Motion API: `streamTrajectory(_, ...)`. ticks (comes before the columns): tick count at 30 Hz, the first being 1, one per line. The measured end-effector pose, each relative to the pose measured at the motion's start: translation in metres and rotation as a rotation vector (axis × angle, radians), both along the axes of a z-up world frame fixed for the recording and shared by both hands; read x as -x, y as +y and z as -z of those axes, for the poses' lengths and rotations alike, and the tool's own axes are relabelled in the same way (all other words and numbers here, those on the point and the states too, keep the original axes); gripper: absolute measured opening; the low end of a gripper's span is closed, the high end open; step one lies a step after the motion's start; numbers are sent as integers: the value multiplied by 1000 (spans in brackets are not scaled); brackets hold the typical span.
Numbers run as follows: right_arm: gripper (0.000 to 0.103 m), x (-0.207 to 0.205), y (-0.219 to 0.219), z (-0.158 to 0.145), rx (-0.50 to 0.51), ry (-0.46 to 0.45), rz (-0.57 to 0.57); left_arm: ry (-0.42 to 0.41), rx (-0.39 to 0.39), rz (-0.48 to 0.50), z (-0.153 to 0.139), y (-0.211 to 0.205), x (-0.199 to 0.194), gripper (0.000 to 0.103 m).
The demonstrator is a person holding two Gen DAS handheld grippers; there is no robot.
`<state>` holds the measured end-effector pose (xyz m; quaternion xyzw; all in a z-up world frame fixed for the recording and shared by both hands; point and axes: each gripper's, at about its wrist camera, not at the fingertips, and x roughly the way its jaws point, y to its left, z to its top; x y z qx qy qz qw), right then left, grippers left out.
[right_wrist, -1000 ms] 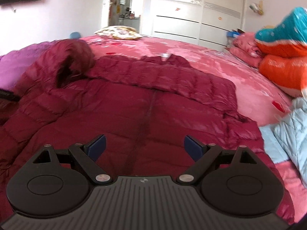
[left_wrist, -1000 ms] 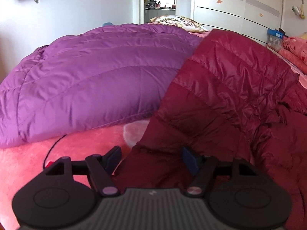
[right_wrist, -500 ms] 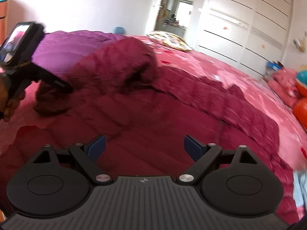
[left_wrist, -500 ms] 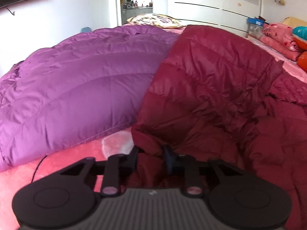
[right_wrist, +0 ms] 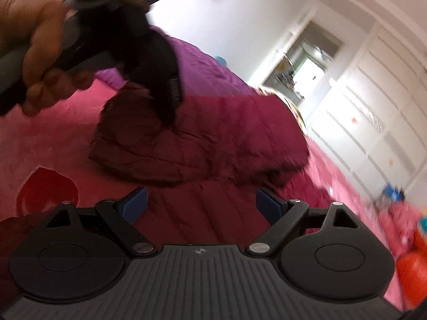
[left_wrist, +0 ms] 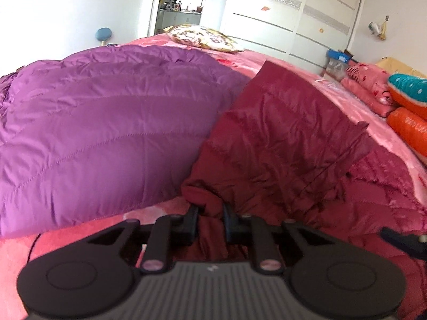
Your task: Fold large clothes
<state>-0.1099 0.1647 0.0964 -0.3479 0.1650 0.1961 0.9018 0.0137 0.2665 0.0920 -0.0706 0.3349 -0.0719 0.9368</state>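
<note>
Left gripper [left_wrist: 210,220], lower centre of frame, jaws closing on a bunched fold of the dark red jacket [left_wrist: 280,144], which lies across the pink bed [left_wrist: 307,69] beside a purple jacket [left_wrist: 106,122]. Right gripper [right_wrist: 201,204] spread wide, grasping nothing. Advice: confirm firm pinch before lifting; right should take the matching edge.

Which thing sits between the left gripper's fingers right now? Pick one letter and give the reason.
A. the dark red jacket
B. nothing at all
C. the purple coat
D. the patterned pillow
A: in the left wrist view the left gripper is closing its jaws on a bunched fold of the dark red jacket, while the purple coat lies off to the side, untouched.
</note>
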Motion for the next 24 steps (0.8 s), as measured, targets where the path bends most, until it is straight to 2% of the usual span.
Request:
streamTrajectory(7,103,-21,28,15,65,-36,-81,-9,91,31,-7,5,2,16)
streamTrajectory(11,103,-28,41,23,94,-92,-114,-6,151,63,-8,6,0,16)
streamTrajectory(18,102,-37,52,32,84,-98,-136,5,212,92,-7,6,-2,16)
streamTrajectory(21,103,-36,57,36,88,-115,-155,6,214,94,-7,6,-3,16)
streamTrajectory(24,103,-30,54,35,49,-85,-154,13,258,102,-6,10,-6,16)
